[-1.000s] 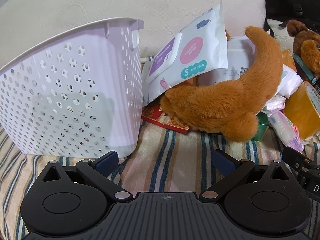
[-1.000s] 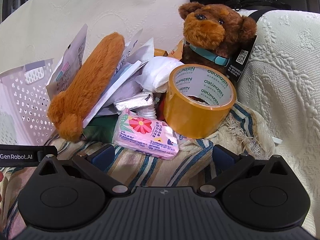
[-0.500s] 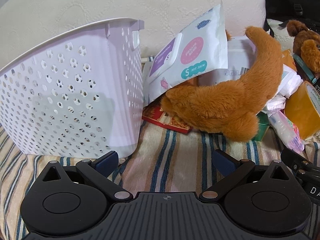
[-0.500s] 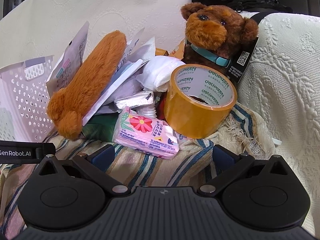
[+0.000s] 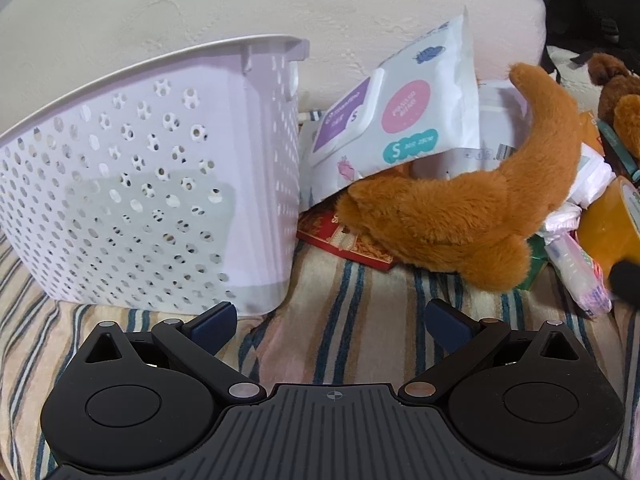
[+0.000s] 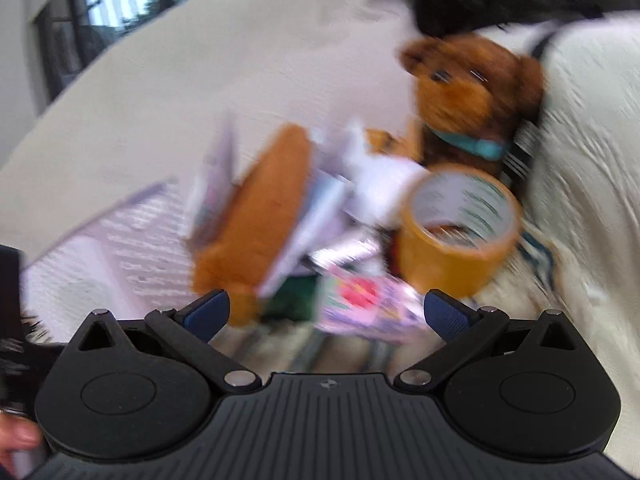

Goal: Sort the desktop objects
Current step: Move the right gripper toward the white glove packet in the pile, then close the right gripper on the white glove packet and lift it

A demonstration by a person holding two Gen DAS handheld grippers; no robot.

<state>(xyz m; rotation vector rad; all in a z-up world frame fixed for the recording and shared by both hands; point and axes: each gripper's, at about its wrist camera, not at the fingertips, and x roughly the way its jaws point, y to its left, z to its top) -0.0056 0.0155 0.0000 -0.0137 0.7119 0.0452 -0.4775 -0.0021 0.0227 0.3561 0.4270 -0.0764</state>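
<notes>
I judge sorting is not begun: both grippers, left and right, have wide, empty fingers; the pile lies beside the basket.

Your left view's sharp, evenly lit; right view's motion-blurred, bright barred window top-left, fisheye-bent edges.

free: bare striped cloth ahead of left claw | left: basket wall blocks | right: plush toy and tape roll crowd the way
</notes>
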